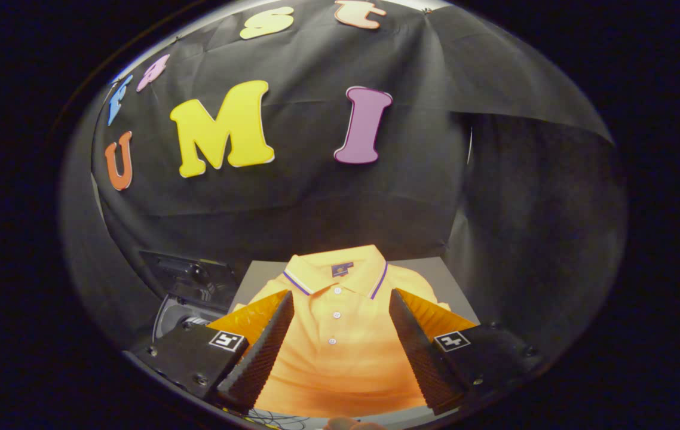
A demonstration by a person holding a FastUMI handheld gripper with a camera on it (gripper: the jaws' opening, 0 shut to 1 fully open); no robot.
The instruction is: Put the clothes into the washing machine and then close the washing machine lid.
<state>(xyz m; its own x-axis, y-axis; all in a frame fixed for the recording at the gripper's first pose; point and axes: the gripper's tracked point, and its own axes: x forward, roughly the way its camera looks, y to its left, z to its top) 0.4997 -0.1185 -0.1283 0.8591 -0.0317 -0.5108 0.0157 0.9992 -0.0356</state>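
Observation:
An orange polo shirt with a white, purple-striped collar and white buttons lies flat on a grey table. My gripper hovers over it, open, fingers spread wide to either side of the button placket with nothing pressed between them. To the left of the table, beyond the left finger, stands the washing machine, with its dark lid raised and part of the round drum opening showing.
Black cloth walls close the booth behind the table and on the right. The grey table's far edge runs just behind the shirt collar. Some thin cables lie at the near edge, below the fingers.

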